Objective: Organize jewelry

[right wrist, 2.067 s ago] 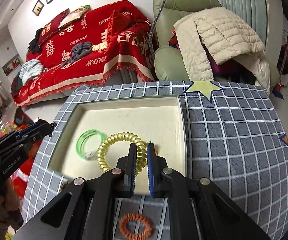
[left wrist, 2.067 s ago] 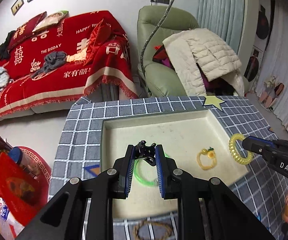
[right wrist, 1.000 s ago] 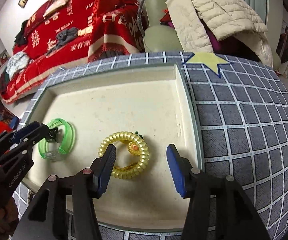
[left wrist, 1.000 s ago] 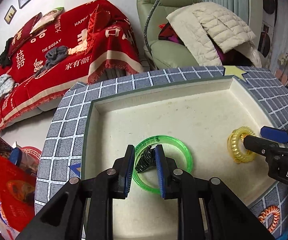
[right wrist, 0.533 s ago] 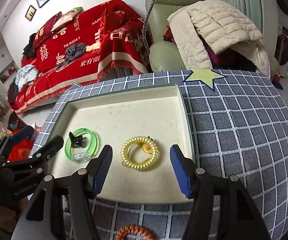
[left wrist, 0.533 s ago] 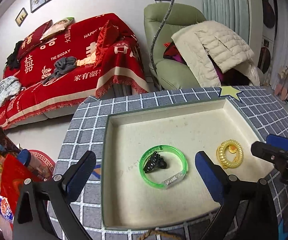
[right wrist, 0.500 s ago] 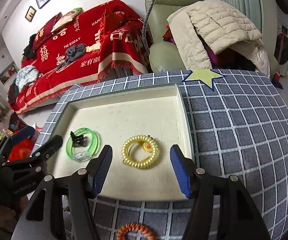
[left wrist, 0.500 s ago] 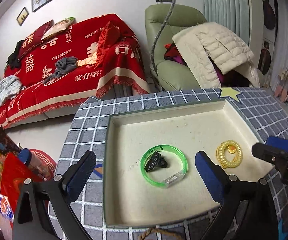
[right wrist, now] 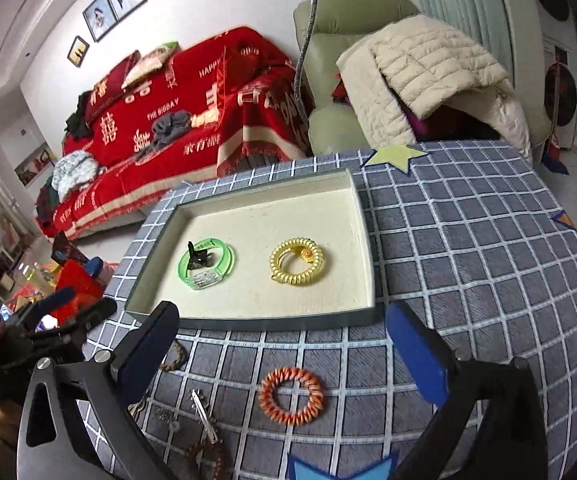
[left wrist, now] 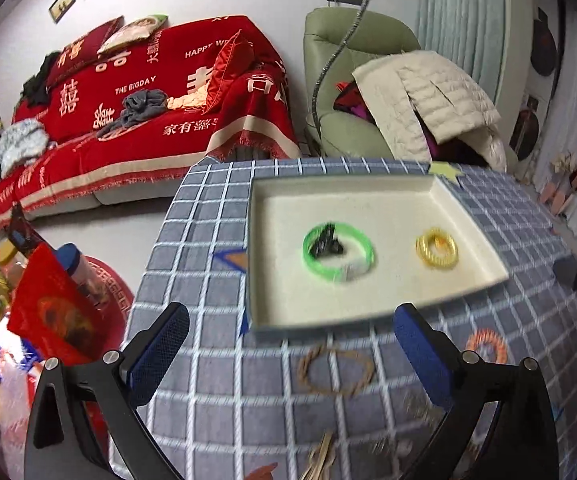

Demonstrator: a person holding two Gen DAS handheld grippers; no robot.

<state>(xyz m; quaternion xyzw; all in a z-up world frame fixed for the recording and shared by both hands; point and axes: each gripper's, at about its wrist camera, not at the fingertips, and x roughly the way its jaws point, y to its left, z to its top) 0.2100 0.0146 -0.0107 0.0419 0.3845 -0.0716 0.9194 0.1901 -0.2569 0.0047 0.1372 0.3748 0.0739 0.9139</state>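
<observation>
In the tray, a bangle lies left of a coil; another coil lies before the tray.

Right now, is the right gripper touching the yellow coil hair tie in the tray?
Apart. The right wrist view shows the right gripper wide open, near the tray edge, while the yellow coil hair tie lies alone on the tray floor beyond the fingertips.

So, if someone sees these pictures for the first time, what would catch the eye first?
Probably the cream tray on the checked cloth, holding a green bangle with a black clip inside it and, to its right, a yellow coil ring. Behind, a bright red blanket covers the sofa. An orange coil ring lies on the cloth in front of the tray.
</observation>
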